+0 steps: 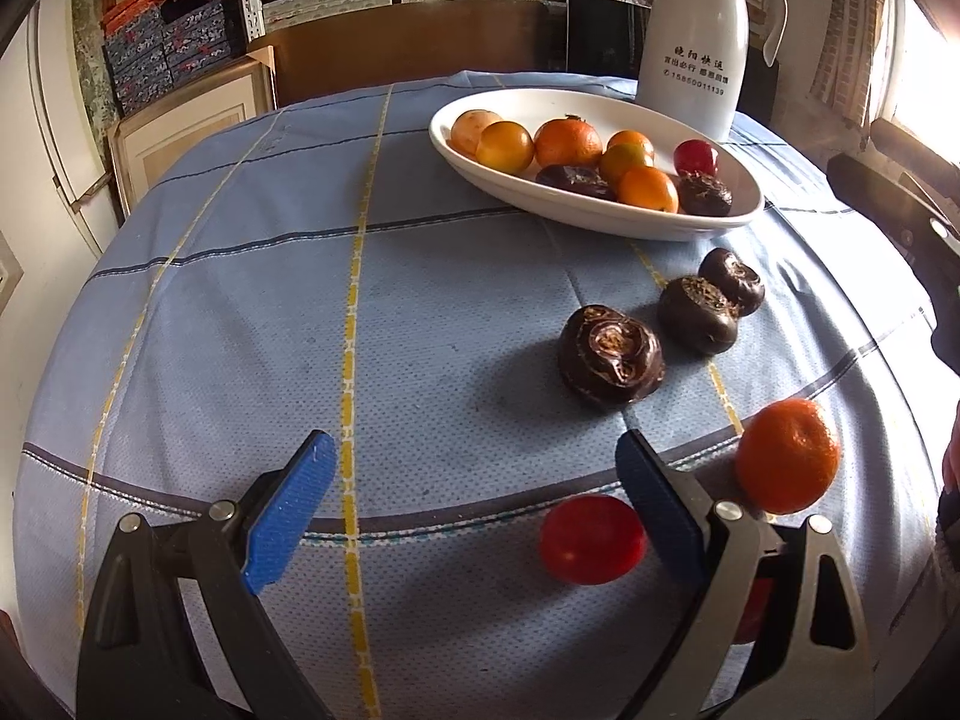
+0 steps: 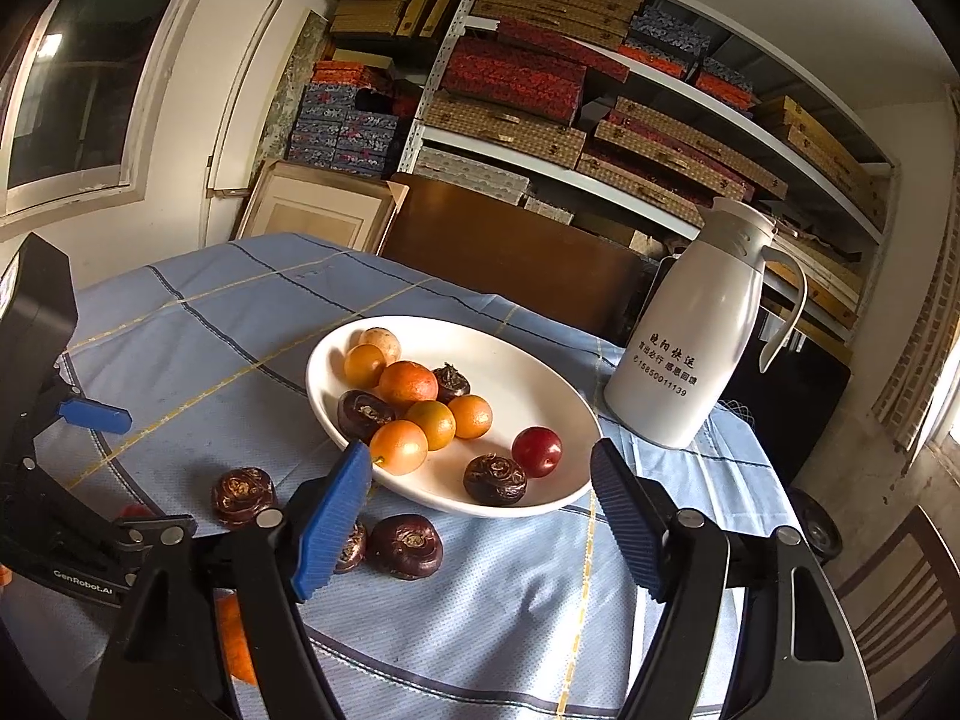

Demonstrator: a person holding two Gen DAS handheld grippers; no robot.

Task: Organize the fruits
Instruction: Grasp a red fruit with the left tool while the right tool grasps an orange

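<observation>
Lower left of the left wrist view, the left gripper hangs with jaws wide apart and empty; a red fruit sits just beside its right finger, a mandarin further right. The right gripper, jaws also apart, faces the white dish. The smooth, light fruit looks bruisable: grip gently across its middle

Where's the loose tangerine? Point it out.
In the left wrist view, the tangerine sits on the tablecloth lower right, just beyond the right finger, beside the red fruit.
</observation>
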